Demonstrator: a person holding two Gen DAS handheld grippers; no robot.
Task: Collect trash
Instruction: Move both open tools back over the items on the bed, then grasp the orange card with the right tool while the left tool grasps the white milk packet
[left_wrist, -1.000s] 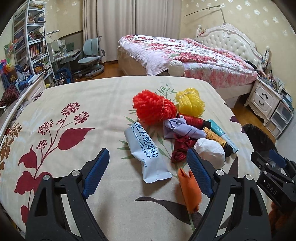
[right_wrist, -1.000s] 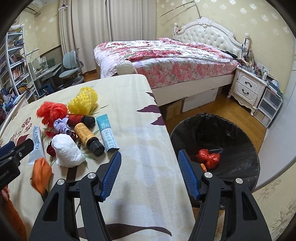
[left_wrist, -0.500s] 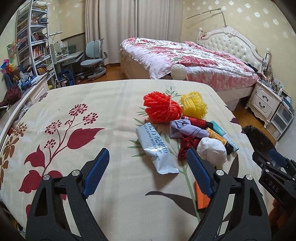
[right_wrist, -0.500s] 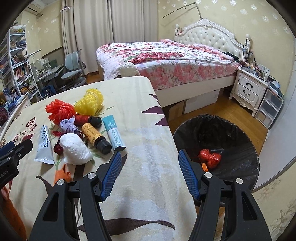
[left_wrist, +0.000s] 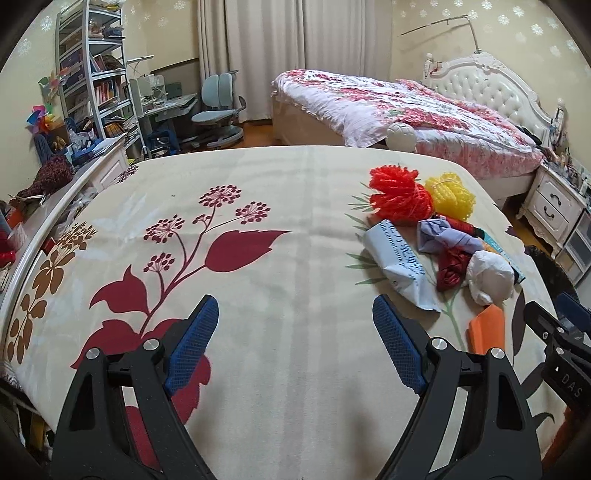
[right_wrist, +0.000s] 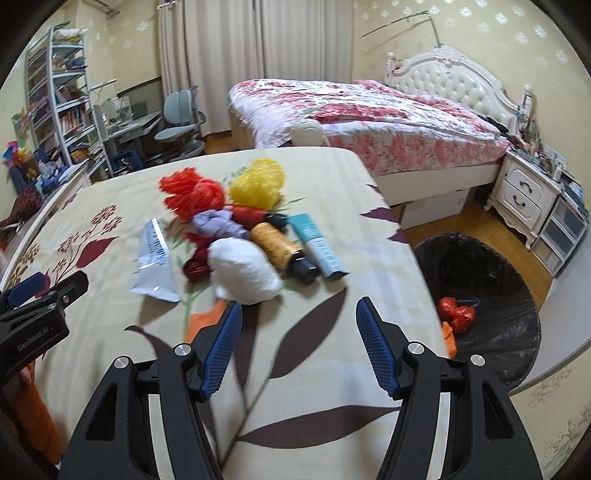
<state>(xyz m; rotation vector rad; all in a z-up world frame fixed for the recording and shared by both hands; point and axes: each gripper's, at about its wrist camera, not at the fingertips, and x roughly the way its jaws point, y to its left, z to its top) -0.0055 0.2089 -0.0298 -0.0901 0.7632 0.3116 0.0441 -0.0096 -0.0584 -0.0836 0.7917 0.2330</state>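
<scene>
A heap of trash lies on the floral tablecloth (left_wrist: 280, 229): a red mesh ball (left_wrist: 400, 195), a yellow mesh ball (left_wrist: 450, 195), a white milk-powder pouch (left_wrist: 400, 260), a lilac wrapper (left_wrist: 441, 236), a dark red wrapper (left_wrist: 450, 267), a white crumpled wad (right_wrist: 243, 271), an orange scrap (left_wrist: 485, 328), an amber bottle (right_wrist: 282, 251) and a teal tube (right_wrist: 317, 245). My left gripper (left_wrist: 295, 336) hangs open over bare cloth, left of the heap. My right gripper (right_wrist: 299, 347) is open and empty, just in front of the white wad. A black-lined bin (right_wrist: 491, 295) on the floor holds red trash (right_wrist: 456, 314).
The table's right edge drops off toward the bin. A bed (right_wrist: 369, 122) stands behind, a nightstand (right_wrist: 524, 195) at the right, and shelves (left_wrist: 92, 85), a desk and a chair (left_wrist: 218, 114) at the far left. The left gripper's body (right_wrist: 33, 314) shows at the left of the right wrist view.
Both grippers have shifted left across the table; the heap now sits further right in the left wrist view and more centred, closer to the fingers, in the right wrist view. Jaws unchanged.
</scene>
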